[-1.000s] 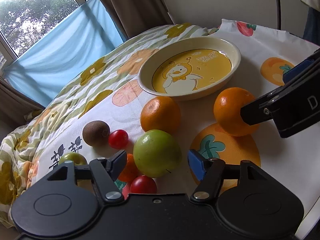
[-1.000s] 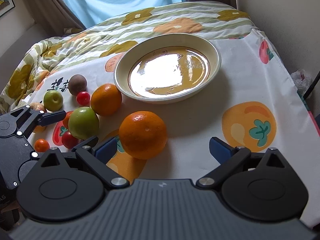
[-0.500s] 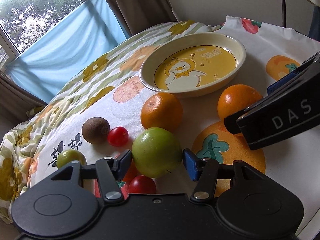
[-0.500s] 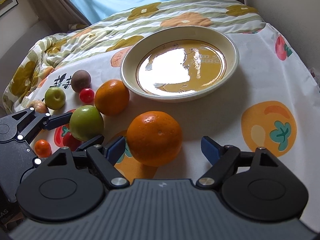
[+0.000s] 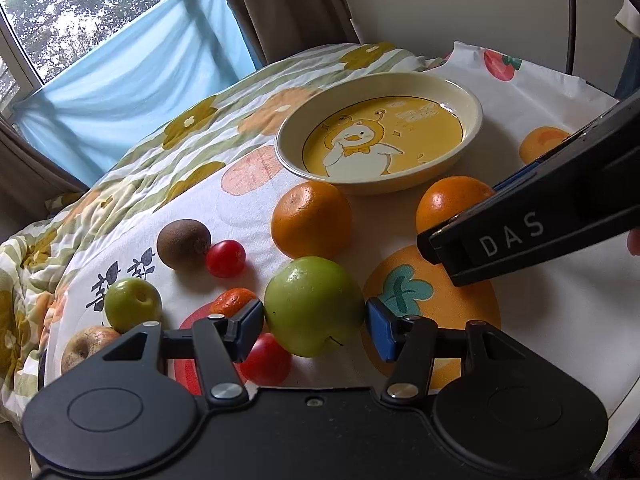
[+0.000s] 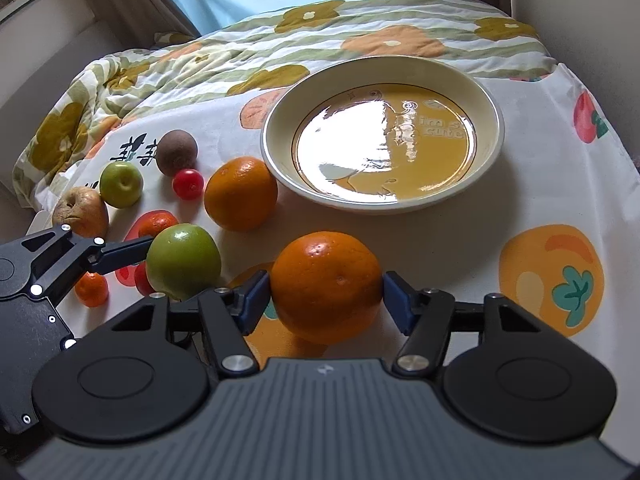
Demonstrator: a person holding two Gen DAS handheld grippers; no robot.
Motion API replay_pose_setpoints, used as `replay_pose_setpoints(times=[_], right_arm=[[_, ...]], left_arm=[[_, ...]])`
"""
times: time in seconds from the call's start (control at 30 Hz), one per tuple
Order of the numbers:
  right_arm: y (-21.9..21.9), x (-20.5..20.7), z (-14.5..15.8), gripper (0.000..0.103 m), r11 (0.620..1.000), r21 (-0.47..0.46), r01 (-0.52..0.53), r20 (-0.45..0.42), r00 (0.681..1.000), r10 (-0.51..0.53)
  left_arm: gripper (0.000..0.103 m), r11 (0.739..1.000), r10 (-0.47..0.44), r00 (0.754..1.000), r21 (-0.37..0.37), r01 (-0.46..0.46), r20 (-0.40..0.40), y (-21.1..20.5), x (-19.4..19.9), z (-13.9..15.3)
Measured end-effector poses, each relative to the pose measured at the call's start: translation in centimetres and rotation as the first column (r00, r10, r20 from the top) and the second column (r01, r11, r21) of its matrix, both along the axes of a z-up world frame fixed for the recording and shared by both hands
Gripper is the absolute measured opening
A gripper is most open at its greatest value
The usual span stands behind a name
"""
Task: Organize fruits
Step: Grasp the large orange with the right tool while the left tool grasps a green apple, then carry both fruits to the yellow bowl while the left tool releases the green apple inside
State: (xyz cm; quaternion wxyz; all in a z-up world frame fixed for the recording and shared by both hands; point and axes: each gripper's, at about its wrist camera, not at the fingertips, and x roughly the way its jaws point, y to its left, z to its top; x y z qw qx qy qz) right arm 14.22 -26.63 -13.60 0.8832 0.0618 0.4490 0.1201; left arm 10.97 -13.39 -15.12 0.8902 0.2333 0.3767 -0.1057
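My left gripper (image 5: 315,322) is shut on a large green apple (image 5: 314,305) that rests on the cloth; it also shows in the right wrist view (image 6: 183,261). My right gripper (image 6: 325,300) is shut on an orange (image 6: 326,286), seen in the left wrist view (image 5: 450,204) too. A cream plate with a yellow duck picture (image 5: 470,98) (image 6: 490,110) stands empty beyond both. A second orange (image 5: 311,219) (image 6: 241,193) lies just in front of the plate.
Left of the grippers lie a kiwi (image 5: 183,243), a cherry tomato (image 5: 225,258), a small green apple (image 5: 132,303), a wrinkled apple (image 5: 86,346), a small tangerine (image 5: 232,300) and a red tomato (image 5: 266,364). The cloth's edge drops off at the right (image 6: 616,184).
Both grippers have moved forward and closed: the left jaws now press the green apple, the right jaws now press the orange. The fruits on the cloth have not shifted.
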Motion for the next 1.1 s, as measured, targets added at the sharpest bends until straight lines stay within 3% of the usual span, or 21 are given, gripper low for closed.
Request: replay_pose_setpoints(times=[0.27, 0.7, 0.9, 1.1], right_arm=[[-1.1, -0.6, 1.7, 0.076, 1.0, 0.002, 0.011, 0.012, 1.0, -0.011], [-6.0, -1.1, 9.0, 0.076, 1.0, -0.005, 0.012, 0.117, 0.993, -0.012], [-7.7, 0.1, 11.3, 0.076, 1.0, -0.005, 0.023, 0.182, 0.983, -0.022], [-8.5, 2.2, 10.8, 0.076, 0.998, 0.005, 0.07, 0.177, 0.982, -0.07]], left_arm=[[0.06, 0.996, 0.066, 0.998, -0.057, -0.065, 0.018, -0.1, -1.1, 2.3], [0.06, 0.973, 0.173, 0.982, -0.168, -0.159, 0.07, -1.8, -1.2, 9.7], [0.059, 0.969, 0.164, 0.98, -0.202, -0.139, 0.111, -2.6, 0.5, 11.7], [0.059, 0.976, 0.098, 0.987, -0.209, -0.07, 0.126, -3.7, 3.7, 11.2]])
